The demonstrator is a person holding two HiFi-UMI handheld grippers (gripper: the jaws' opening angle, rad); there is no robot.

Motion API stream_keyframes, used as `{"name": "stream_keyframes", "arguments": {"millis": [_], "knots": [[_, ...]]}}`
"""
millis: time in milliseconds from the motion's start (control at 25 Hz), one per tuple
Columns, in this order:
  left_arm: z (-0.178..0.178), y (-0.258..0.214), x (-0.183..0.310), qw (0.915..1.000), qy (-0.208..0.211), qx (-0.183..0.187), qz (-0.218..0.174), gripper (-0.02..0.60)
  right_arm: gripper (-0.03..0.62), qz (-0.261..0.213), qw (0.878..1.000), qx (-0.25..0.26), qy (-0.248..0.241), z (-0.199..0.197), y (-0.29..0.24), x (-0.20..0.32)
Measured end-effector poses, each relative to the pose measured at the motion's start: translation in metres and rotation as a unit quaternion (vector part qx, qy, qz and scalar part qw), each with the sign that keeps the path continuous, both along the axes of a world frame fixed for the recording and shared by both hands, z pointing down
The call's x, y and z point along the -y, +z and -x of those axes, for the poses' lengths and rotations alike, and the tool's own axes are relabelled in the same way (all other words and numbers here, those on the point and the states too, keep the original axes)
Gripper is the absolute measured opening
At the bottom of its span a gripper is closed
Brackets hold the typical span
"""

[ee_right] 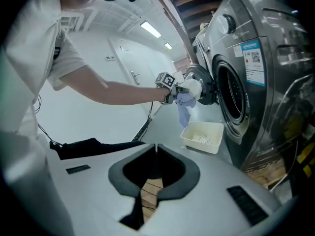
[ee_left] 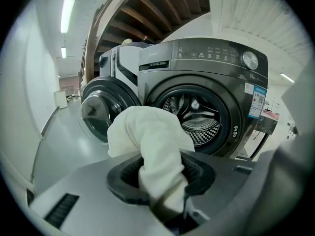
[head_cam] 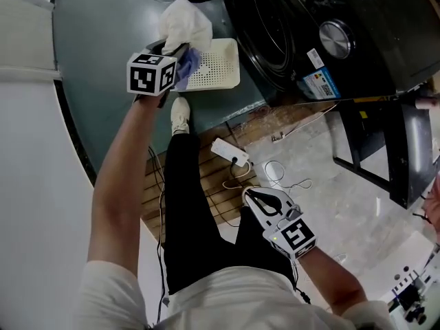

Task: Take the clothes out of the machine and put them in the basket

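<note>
In the head view my left gripper (head_cam: 180, 51) is shut on a bundle of clothes: a white garment (head_cam: 185, 20) and a pale blue one (head_cam: 190, 64). It hangs over the left end of the white perforated basket (head_cam: 218, 63). In the left gripper view the white garment (ee_left: 150, 136) fills the jaws of the left gripper (ee_left: 158, 168), and the open drum (ee_left: 197, 116) of the dark washing machine (head_cam: 295, 26) lies behind it. My right gripper (head_cam: 249, 193) is low by the person's legs, shut and holding nothing (ee_right: 155, 149). The right gripper view shows the bundle (ee_right: 186, 100) above the basket (ee_right: 203, 135).
The round machine door (ee_left: 101, 113) stands open to the left of the drum. A white power strip (head_cam: 230, 152) and loose cables lie on wooden slats (head_cam: 206, 181) by the person's shoe (head_cam: 180, 115). A black metal frame (head_cam: 375, 150) stands at the right.
</note>
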State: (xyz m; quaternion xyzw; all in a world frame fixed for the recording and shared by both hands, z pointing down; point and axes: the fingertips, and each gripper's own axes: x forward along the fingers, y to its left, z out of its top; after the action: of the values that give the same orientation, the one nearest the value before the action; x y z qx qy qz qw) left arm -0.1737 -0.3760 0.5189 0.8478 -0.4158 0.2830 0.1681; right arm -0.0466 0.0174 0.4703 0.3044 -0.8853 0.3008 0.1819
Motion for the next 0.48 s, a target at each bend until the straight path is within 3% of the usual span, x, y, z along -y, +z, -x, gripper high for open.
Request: {"name": "stream_keyframes", "arguments": {"millis": [480], "knots": [[0.040, 0.071, 0.012, 0.9994, -0.019, 0.003, 0.027, 0.133, 0.018, 0.015, 1.000, -0.017, -0.021, 0.023, 0.024, 0.035]]}}
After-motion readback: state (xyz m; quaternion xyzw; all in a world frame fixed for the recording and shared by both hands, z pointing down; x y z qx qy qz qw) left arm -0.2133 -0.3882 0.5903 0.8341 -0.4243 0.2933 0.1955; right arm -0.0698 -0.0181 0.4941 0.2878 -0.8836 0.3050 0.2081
